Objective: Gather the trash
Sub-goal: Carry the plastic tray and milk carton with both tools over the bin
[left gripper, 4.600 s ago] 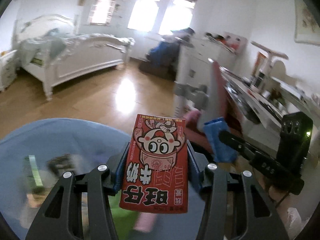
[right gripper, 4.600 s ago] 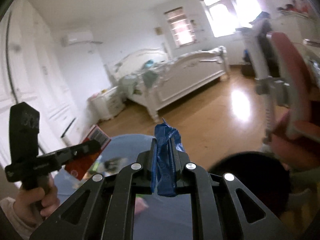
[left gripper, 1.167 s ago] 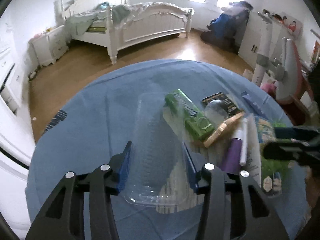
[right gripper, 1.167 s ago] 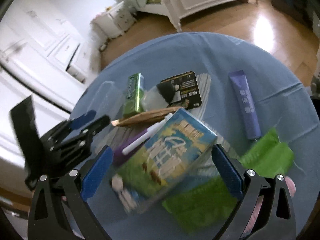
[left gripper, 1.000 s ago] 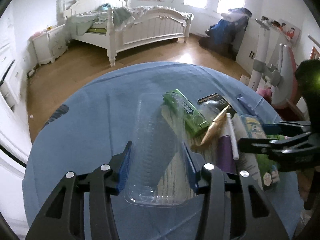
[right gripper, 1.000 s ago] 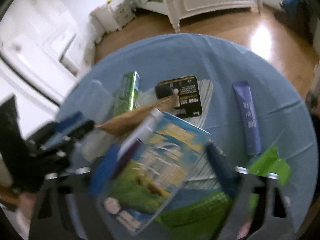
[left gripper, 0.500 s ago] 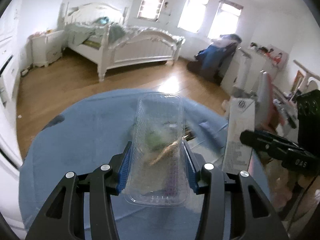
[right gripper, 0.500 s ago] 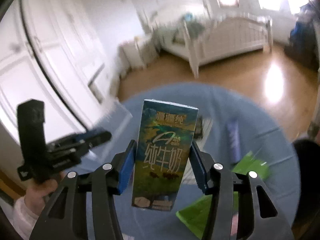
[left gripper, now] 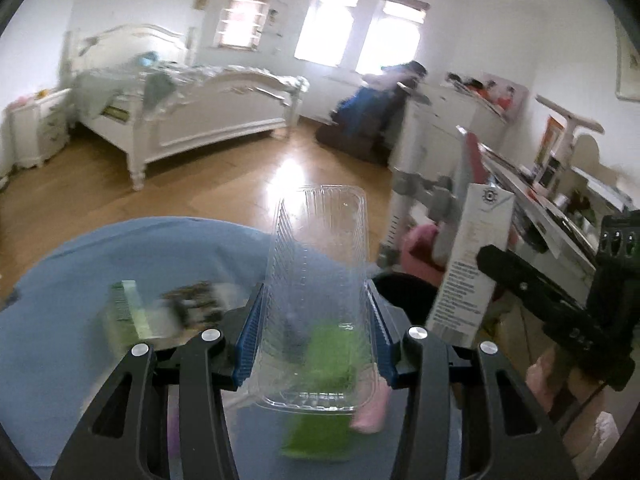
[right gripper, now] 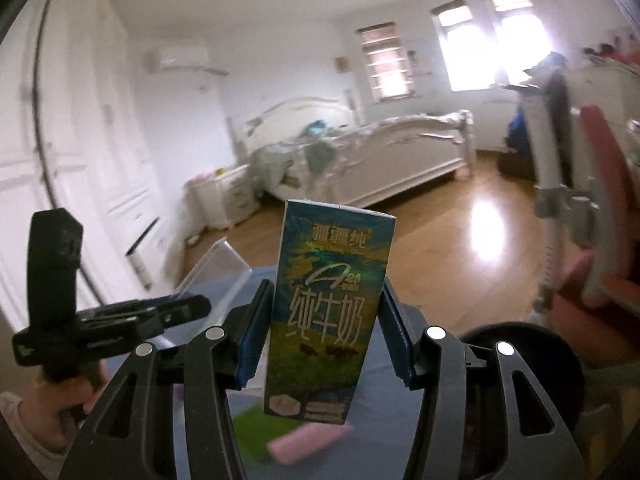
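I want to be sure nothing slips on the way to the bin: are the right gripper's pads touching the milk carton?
Touching. In the right wrist view both blue pads of the right gripper press the milk carton's sides, holding it upright off the table.

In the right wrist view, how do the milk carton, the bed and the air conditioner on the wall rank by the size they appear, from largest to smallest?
1. Milk carton, held close to the camera.
2. Bed, nearly as large in the picture; its far distance shrinks it, so this order is only apparent.
3. Air conditioner, clearly smallest.
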